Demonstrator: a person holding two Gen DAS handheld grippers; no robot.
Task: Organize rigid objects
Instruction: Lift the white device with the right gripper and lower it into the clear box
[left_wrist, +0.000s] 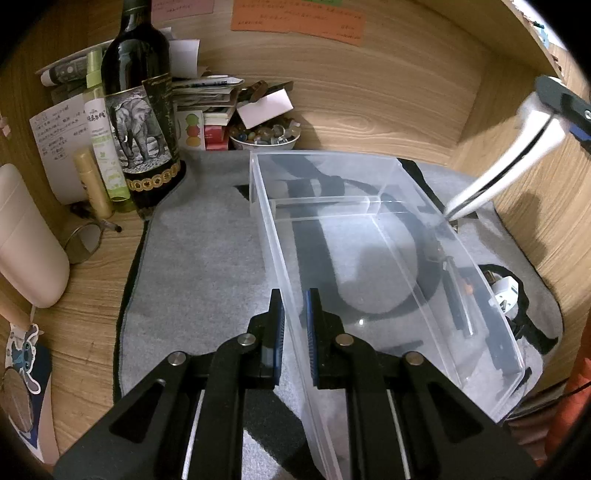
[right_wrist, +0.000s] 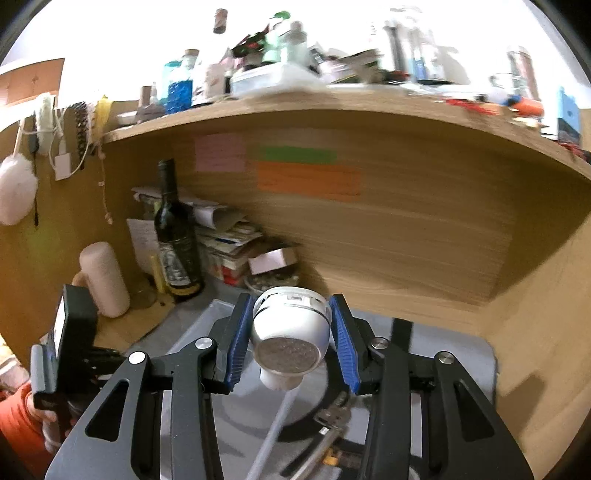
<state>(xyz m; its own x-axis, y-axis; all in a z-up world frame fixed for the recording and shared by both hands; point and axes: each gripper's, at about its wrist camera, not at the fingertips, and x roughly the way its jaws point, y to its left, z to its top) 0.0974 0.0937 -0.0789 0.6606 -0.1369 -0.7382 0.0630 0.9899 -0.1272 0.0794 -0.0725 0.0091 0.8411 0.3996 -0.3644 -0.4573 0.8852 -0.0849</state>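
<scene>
A clear plastic box (left_wrist: 476, 273) lies on the grey mat (left_wrist: 207, 258). My left gripper (left_wrist: 295, 325) is shut on its left wall near the front, one finger on each side. My right gripper (right_wrist: 291, 343) is shut on a white sprayer head (right_wrist: 290, 328) with a round metal face, its blue pads pressing both sides. In the left wrist view, the right gripper (left_wrist: 552, 110) is high at the right. The white sprayer's tapered stem (left_wrist: 495, 177) slants down to just above the box's right wall. Nothing lies inside the box.
A dark wine bottle (left_wrist: 140, 110), small tubes, stacked papers and a bowl of beads (left_wrist: 264, 138) crowd the back left corner. Pliers (right_wrist: 332, 417), a black tool (left_wrist: 458, 295) and a white plug (left_wrist: 506, 291) lie right of the box. Wooden walls enclose the desk.
</scene>
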